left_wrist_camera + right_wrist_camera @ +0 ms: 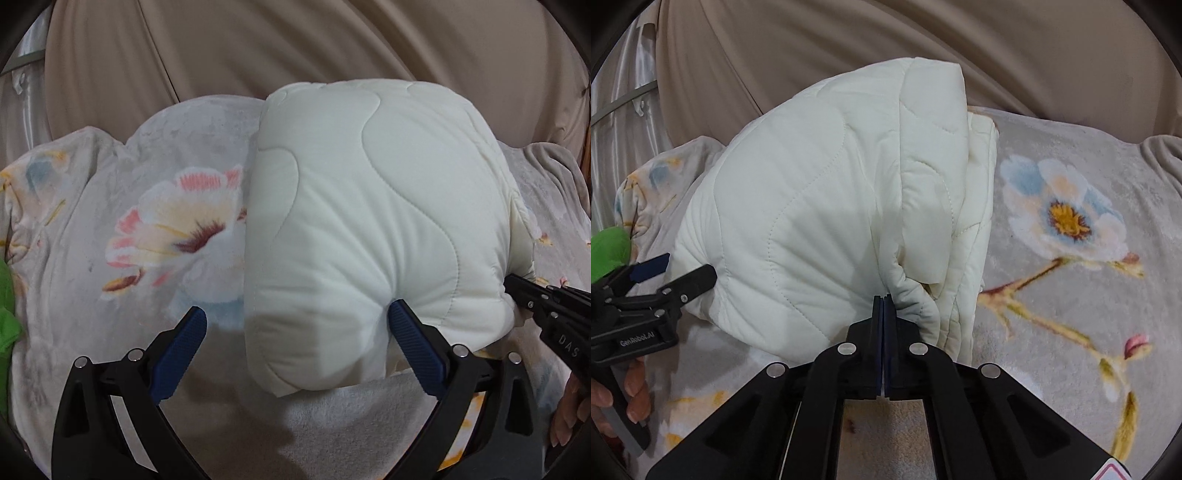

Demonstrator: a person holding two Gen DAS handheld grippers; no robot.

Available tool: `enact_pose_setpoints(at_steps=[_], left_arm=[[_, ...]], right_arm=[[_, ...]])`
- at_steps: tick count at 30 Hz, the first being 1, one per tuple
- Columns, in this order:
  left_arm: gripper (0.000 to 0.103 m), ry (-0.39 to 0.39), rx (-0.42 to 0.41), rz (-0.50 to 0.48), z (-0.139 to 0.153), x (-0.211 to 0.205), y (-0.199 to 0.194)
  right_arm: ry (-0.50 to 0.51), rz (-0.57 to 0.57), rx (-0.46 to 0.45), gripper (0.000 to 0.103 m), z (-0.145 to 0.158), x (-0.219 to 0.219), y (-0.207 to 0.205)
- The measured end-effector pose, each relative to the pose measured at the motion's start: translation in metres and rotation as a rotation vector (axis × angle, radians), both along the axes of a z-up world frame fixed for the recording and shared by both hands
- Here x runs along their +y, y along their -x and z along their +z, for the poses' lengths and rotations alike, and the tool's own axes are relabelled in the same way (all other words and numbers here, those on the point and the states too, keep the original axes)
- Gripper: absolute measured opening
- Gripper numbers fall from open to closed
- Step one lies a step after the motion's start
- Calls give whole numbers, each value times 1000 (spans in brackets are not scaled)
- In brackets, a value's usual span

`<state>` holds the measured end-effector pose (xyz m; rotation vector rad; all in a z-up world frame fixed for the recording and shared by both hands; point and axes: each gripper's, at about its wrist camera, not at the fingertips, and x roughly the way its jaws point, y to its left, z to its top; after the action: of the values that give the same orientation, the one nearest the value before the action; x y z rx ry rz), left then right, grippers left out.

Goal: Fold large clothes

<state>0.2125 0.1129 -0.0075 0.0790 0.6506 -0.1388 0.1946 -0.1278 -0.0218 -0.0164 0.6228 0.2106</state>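
The floral blanket (155, 206) covered the whole work surface, with tan curtain (258, 44) behind it, and the folded cream quilted jacket (369, 206) sat bunched on the blanket, straight ahead of both sets of fingers. The right gripper (883, 306) had its fingers pressed together, clamped on a gathered pinch of the jacket's near edge, cloth puckering right at the tips. The left gripper (297, 328) had its fingers spread wide apart; its right blue pad (413, 343) touched the jacket's near underside, its left pad (181, 347) stood over bare blanket, gripping nothing. Judged step: finishing or carrying over a fold of the thick jacket. To do it well, the left fingers should probably close on the near corner level with the right pinch before any lift, so both corners rise together and the puffy layers don't slide open; keep the pull even and low, lay it down flat, then press the bulge out. A single pinch risks the bundle twisting. The left wrist view showed the jacket's smooth top panel, the pink flower (177, 221) off the left finger, and the right gripper only as a black tip at the jacket's right edge. The right wrist view showed what that one missed: stacked layer edges on the jacket's right side, the blue flower (1067, 210) beyond them, the person's hand (620, 395) on the left gripper's handle. A green scrap (609, 251) sat far left, unidentifiable.
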Motion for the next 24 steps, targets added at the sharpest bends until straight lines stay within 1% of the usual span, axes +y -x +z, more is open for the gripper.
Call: enact_pose_setpoints(at_steps=[1,5,8,10,12,13,14,16,17,19,21,22,24], left_arm=[[98,1,-1,4,-3,-1,0],[98,-44,-31,19,-5,-8,4],[97,-20,-47,27,3,-5,12],[93,12,-57,20,20,-1,22],[93,47,-104,22,45,5,29],[93,61,-129,24,59,7,30],[93,69,-145,26,71,7,28],[94,68,-163,34,87,2,17],[94,50,-159,39,89,-4,7],[94,9,-131,51,81,-13,-17],[95,-29,-80,66,62,-21,-37],[95,-18,-64,57,50,-23,-45],[98,8,-62,72,37,-21,-49]], right_arm=[[-8,2,3,0,-1,-1,0],[-12,1,5,0,-3,-1,-2],[-28,4,-12,0,1,-3,2],[-57,2,-46,0,15,-7,14],[-80,8,-86,0,36,-10,23],[-86,5,-113,0,52,-11,26],[-88,5,-120,0,62,-11,25],[-78,4,-124,0,82,-7,15],[-60,-1,-124,0,86,-5,8],[-11,-26,-92,0,83,1,-14],[-6,-42,-23,0,66,0,-36],[-9,-40,14,0,52,-1,-47],[-13,-42,25,0,35,-5,-57]])
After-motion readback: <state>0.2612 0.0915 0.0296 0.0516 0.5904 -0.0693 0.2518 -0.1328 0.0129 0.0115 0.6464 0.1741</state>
